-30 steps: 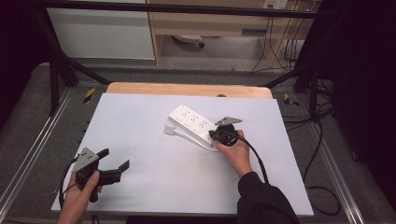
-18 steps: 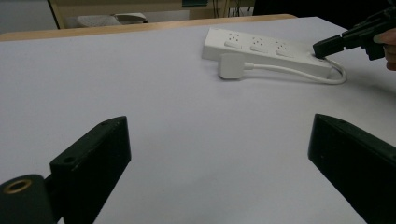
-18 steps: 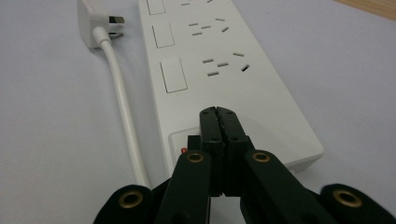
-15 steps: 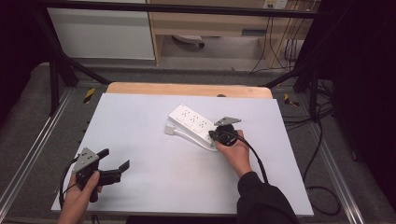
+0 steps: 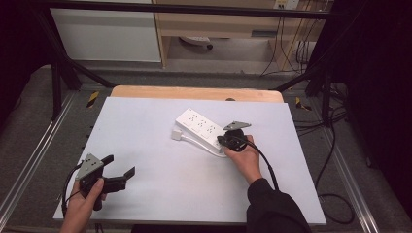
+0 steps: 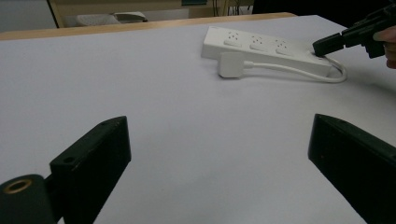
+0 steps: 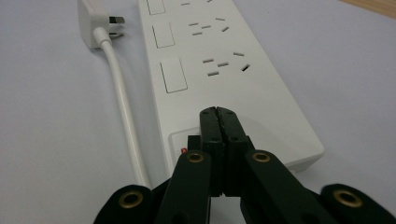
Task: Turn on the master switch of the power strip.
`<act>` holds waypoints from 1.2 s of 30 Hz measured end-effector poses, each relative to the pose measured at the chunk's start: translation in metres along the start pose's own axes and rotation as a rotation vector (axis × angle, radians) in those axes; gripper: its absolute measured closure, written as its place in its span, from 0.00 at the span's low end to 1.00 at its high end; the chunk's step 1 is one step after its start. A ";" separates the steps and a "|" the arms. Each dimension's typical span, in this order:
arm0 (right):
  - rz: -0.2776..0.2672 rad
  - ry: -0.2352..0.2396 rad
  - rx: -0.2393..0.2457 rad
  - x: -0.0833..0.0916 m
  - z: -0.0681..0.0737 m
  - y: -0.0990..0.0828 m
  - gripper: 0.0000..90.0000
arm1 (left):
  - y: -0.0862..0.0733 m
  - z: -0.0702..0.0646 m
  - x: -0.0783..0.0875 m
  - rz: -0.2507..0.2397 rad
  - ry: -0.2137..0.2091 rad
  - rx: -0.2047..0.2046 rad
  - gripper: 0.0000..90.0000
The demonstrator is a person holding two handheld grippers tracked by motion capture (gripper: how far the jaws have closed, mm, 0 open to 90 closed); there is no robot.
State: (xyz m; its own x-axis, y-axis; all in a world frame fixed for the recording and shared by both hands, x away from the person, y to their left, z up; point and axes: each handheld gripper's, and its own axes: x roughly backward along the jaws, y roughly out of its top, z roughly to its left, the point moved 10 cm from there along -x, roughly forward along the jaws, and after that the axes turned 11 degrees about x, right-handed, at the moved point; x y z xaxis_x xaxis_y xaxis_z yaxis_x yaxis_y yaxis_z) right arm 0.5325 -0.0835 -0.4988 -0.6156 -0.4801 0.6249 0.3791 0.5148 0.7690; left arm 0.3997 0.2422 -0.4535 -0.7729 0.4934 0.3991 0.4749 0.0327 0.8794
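High view: the white power strip lay on the grey table, slightly beyond its centre, with its plug just beside it. The right gripper met the strip's near end; the left gripper hovered well apart, toward the near-left corner, jaws spread. Left gripper view: both jaws stood wide with nothing between them, the strip far ahead. Right gripper view: the jaws were pressed together, tips resting on the strip's end by its switch; the cord ran alongside.
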 end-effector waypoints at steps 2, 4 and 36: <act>0.000 0.001 -0.002 0.000 0.000 0.000 1.00 | 0.000 0.000 0.000 0.000 -0.001 0.001 0.06; 0.000 0.001 -0.002 0.000 0.000 0.000 1.00 | 0.000 0.000 0.000 0.001 -0.001 0.002 0.06; -0.012 0.005 -0.018 0.001 -0.002 0.002 1.00 | 0.000 0.001 0.000 0.000 -0.002 0.003 0.06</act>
State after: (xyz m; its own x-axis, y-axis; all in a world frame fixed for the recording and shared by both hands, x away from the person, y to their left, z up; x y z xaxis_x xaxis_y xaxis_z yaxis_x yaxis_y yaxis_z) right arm 0.5335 -0.0843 -0.4960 -0.6166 -0.4903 0.6160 0.3841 0.4956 0.7790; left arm 0.4000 0.2428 -0.4535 -0.7721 0.4949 0.3987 0.4765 0.0357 0.8784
